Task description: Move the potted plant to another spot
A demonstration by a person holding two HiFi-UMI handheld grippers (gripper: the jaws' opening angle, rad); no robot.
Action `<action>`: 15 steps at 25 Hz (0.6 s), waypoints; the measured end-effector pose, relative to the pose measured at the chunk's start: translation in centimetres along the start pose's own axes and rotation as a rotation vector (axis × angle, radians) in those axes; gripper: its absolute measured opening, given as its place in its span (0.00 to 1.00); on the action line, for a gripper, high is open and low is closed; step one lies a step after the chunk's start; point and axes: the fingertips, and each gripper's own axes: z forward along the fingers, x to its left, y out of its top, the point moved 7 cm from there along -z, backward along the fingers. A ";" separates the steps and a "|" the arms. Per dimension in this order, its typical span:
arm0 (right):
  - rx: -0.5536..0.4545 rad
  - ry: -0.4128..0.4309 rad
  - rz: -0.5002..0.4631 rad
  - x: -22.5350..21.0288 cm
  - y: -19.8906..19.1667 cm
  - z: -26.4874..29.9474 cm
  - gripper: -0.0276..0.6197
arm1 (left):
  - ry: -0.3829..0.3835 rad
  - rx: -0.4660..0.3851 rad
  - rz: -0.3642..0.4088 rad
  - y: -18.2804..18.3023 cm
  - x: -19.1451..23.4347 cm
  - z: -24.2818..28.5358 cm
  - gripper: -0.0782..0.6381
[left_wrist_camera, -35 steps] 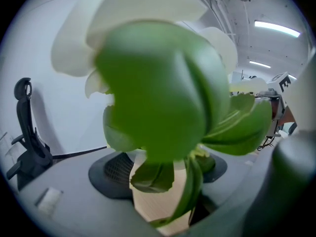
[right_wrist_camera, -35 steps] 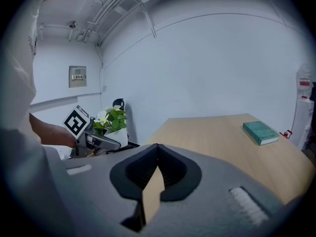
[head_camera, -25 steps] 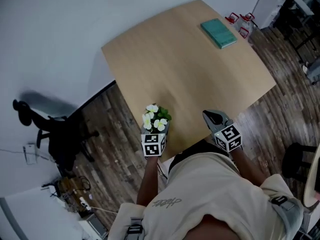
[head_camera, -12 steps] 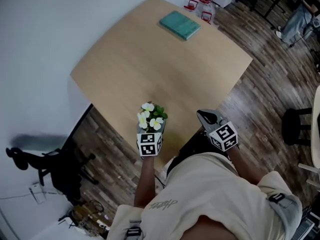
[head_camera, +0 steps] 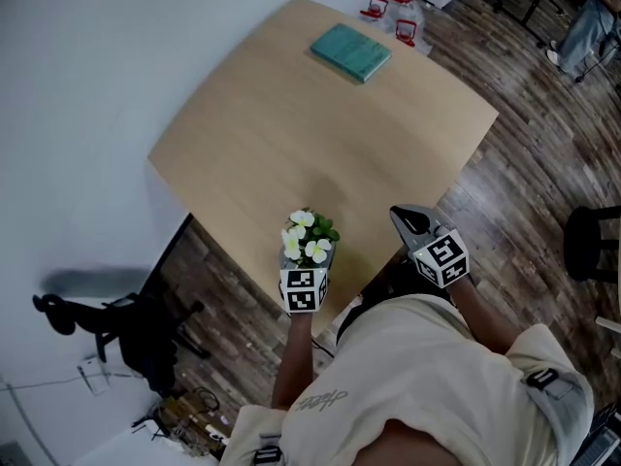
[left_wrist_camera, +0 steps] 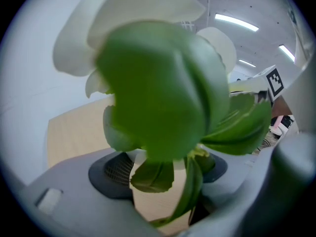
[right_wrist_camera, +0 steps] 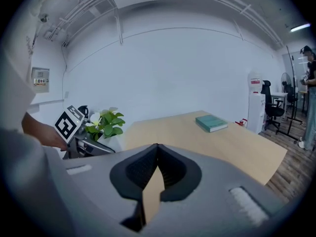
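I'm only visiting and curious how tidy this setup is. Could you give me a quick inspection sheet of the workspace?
Surface: wooden table, mostly bare.
Job's things: potted plant with white flowers, at the table's near edge.
Clutter: teal book lying flat at the far end.
Grippers: left gripper closed on the plant's pot; right gripper shut, nothing in it.
Cables: a tangle of cables on the floor by the person's left side.
Surroundings: wood floor, white wall, black office chair, red-handled bottles beyond the table.
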 end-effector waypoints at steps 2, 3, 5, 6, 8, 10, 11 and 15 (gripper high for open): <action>-0.013 -0.012 0.003 -1.2 0.3 -0.7 0.05 | -0.005 -0.006 0.001 1.0 -0.7 0.7 0.61; -0.016 -0.022 0.006 -1.9 0.3 -1.2 0.05 | -0.012 -0.011 0.002 1.6 -1.1 1.0 0.61; -0.025 -0.046 0.013 -3.3 0.3 -2.1 0.05 | -0.030 -0.025 0.011 2.7 -2.1 1.6 0.61; -0.033 -0.060 0.018 -3.9 0.3 -2.6 0.05 | -0.039 -0.029 0.024 3.3 -2.6 2.0 0.61; -0.051 -0.083 0.034 -5.4 0.0 -3.6 0.05 | -0.053 -0.029 0.058 4.3 -3.8 3.0 0.61; -0.058 -0.096 0.061 -6.6 -0.8 -4.8 0.05 | -0.066 -0.025 0.069 5.0 -5.2 3.9 0.61; -0.057 -0.097 0.073 -7.1 -1.3 -5.4 0.05 | -0.072 -0.024 0.059 5.2 -5.9 4.2 0.61; -0.048 -0.077 0.108 -8.4 -3.2 -7.3 0.05 | -0.071 -0.012 -0.034 5.0 -7.7 4.6 0.61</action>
